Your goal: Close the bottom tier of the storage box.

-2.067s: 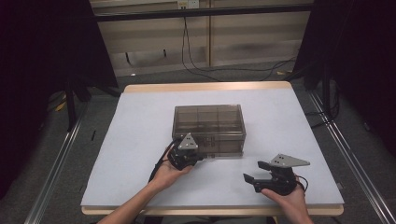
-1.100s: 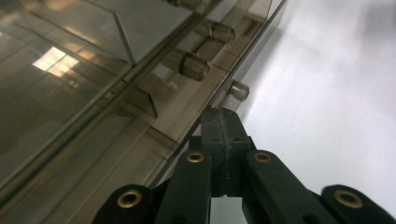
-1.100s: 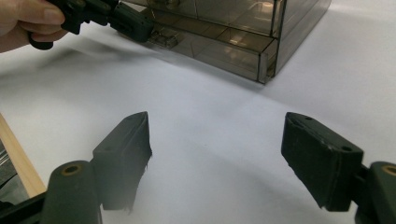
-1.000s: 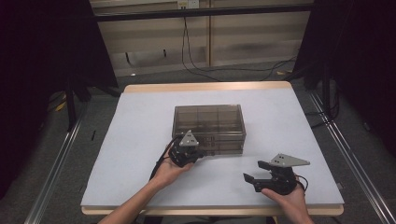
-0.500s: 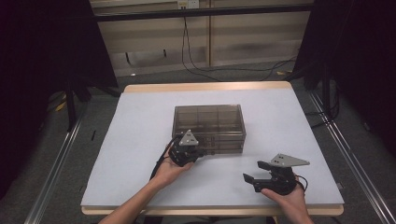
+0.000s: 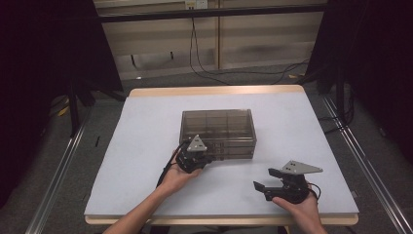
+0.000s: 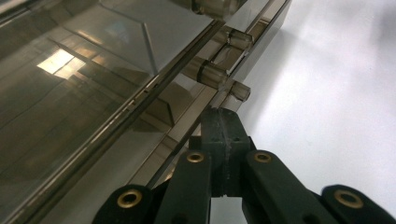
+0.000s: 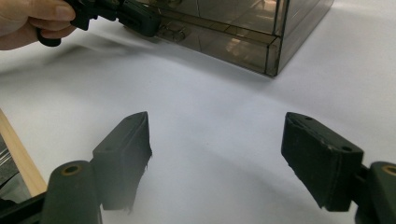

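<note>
- Nothing has shifted since the earlier high views: box point(image 6: 218, 132) sits mid-table point(image 6: 146, 126), lid down, both hands parked as before.
- Left gripper point(image 6: 197, 158) at the box's near front face, jaws fully closed, tips pressed against the latch point(image 7: 215, 74) strip; whether they pinch anything I cannot tell.
- Right gripper point(image 6: 267, 189) rests on the table near the front edge, well apart from the box, jaws wide, nothing between them.
- Judgement: no progress in this interval; latch looks still fastened. The left gripper seems set to work the latch, the right waiting to assist with the lid.
</note>
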### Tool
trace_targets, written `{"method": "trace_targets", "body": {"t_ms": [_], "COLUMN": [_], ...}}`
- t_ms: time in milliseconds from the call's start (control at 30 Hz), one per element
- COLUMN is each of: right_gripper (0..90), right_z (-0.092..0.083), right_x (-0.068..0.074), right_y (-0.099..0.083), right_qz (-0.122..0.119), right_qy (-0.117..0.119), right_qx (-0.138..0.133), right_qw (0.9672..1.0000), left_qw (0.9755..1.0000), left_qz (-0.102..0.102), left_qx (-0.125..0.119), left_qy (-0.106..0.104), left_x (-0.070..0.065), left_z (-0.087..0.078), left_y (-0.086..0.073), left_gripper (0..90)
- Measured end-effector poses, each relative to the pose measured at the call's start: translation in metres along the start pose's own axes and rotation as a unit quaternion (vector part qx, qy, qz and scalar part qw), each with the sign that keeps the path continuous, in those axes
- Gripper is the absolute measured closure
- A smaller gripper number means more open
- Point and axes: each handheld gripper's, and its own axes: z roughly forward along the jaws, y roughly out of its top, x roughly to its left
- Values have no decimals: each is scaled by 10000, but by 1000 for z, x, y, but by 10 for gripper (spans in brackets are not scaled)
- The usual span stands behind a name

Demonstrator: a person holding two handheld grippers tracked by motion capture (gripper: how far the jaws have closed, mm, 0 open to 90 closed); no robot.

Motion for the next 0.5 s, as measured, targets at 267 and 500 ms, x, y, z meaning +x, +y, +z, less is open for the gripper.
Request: {"method": "trace_targets", "body": {"t_ms": [267, 500], "right_gripper": [241, 241], "right_z": [0, 0], "right_x": [-1, 0], "right_y": [0, 0], "right_qz": [-21, 4], "right_qy": [2, 2], "right_qx": [-2, 8], "right_qw": [10000, 10000], "left_qw": [9999, 9999], "left_qz": [16, 7], "left_qx": [89, 32], "left_qy": [118, 109], "left_x": [3, 3], "left_z": [2, 3], "left_y": [-1, -2], "left_gripper": [900, 900]}}
